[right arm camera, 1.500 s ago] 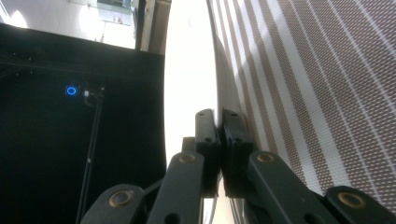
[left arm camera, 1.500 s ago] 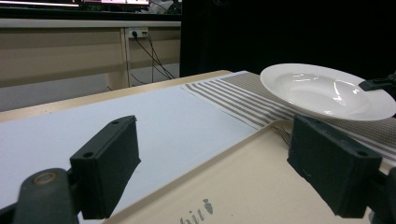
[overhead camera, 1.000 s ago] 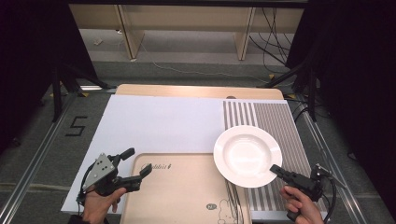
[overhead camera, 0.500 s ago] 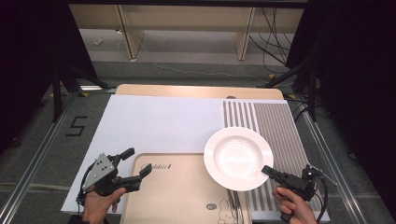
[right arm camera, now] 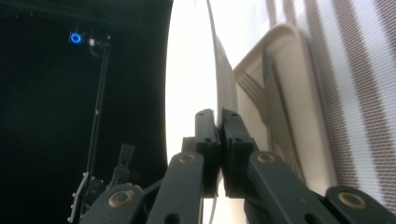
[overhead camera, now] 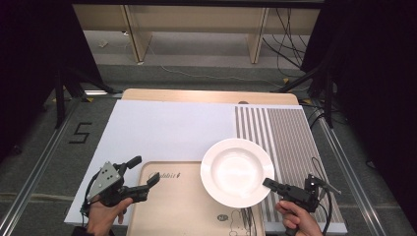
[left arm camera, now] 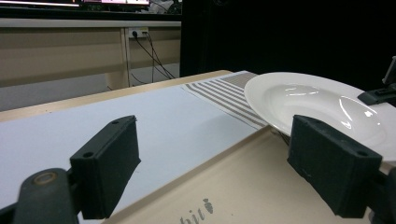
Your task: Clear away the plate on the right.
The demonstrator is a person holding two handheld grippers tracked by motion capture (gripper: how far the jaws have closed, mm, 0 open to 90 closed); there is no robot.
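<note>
A white deep plate (overhead camera: 236, 172) hangs at a slight tilt over the right end of a beige tray (overhead camera: 182, 206). My right gripper (overhead camera: 268, 183) is shut on the plate's near right rim. In the right gripper view the two jaws pinch the thin rim (right arm camera: 218, 126), and the plate (right arm camera: 187, 70) stands edge-on. My left gripper (overhead camera: 145, 169) stands open over the tray's left end with nothing between its jaws. In the left gripper view the plate (left arm camera: 317, 102) is ahead to the right, past the open fingers (left arm camera: 107, 163).
The tray lies on a white sheet (overhead camera: 167, 128) beside a striped mat (overhead camera: 285, 142), all on a wooden table. Dark printed marks and a fork-like shape (overhead camera: 241, 219) sit at the tray's front right. Cables trail on the floor beyond the table.
My right gripper has carried the plate leftward, from above the striped mat to partly over the tray. The left gripper has kept still and open.
</note>
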